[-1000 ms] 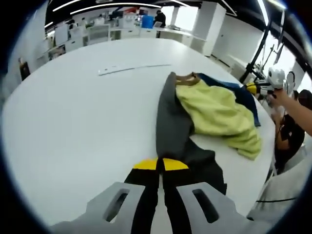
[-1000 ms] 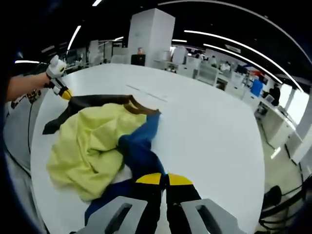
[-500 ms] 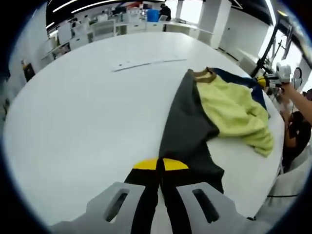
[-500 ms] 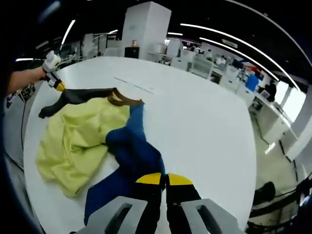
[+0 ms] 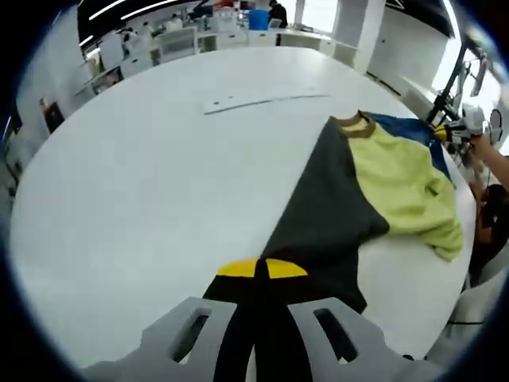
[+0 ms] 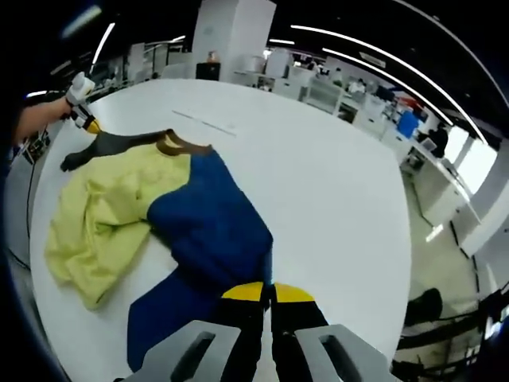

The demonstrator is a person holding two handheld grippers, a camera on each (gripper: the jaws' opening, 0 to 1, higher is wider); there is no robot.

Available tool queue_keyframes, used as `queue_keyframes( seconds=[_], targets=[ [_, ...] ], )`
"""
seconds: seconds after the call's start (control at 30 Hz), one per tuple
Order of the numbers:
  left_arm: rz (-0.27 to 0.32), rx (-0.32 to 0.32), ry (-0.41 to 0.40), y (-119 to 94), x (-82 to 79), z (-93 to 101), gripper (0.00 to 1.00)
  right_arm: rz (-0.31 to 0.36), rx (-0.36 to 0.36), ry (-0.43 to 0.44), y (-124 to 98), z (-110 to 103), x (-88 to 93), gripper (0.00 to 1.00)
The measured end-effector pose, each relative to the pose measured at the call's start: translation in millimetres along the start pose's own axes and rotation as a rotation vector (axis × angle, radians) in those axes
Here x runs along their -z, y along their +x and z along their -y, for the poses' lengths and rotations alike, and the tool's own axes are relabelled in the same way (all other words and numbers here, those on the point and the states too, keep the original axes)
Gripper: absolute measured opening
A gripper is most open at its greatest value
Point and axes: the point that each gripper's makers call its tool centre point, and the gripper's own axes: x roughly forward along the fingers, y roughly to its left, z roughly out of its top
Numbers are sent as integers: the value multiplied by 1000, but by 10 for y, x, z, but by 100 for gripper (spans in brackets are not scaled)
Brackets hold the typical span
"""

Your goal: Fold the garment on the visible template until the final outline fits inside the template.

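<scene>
A garment with a yellow-green body, a dark grey sleeve, a blue sleeve and a brown collar lies on the round white table. My left gripper is shut on the grey sleeve's end, the cloth stretched away from it. My right gripper is shut on the blue sleeve's end, and it also appears at the far side of the garment. The left gripper shows at the table's far left in the right gripper view. A thin white template strip lies beyond the collar.
The table edge runs close on the right of the right gripper view, with floor below. Desks and office furniture stand behind the table. A person's forearm reaches in at the right edge of the left gripper view.
Both grippers have pulled apart, drawing the grey and blue sleeves out wider and flatter. The yellow-green body is less bunched than a second ago.
</scene>
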Motion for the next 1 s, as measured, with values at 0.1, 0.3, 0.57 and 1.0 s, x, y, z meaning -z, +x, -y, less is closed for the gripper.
queue_keyframes(
  seconds=[0.1, 0.3, 0.57, 1.0],
  targets=[
    [-8, -7, -4, 30, -14, -64, 0, -11, 2, 2, 15, 21, 27, 0],
    [-18, -29, -19, 80, -77, -201, 0, -27, -2, -7, 52, 9, 64, 0],
    [-14, -47, -6, 144, -272, -312, 0, -45, -5, -5, 75, 38, 120, 0],
    [-5, -76, 4, 170, -481, -460, 0, -40, -14, 2, 58, 31, 110, 0]
  ],
)
